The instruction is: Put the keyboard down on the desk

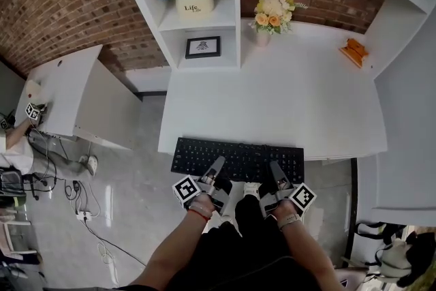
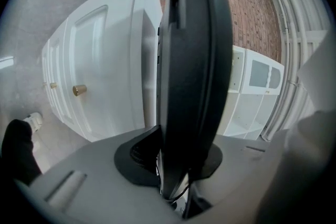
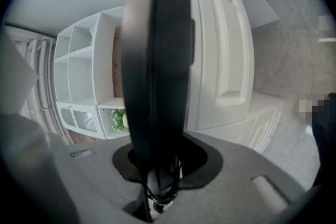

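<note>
Left tool: my left tool [image 1: 215, 168] is clenched on the keyboard [image 1: 237, 159], gripping its near long edge at about 7 o'clock.
Right tool: my right tool [image 1: 275, 172] is clamped on that same edge at about 5 o'clock, pads pressed on the black casing.
Keyboard: keys up and level, at the 6 o'clock edge of the desk [image 1: 286, 99]. Its far edge overlaps the white top and the rest hangs out toward me. I cannot tell whether it touches.
Desk: a vase of flowers [image 1: 271, 16] stands at 12 o'clock, and an orange thing [image 1: 354, 51] lies at 2 o'clock.
</note>
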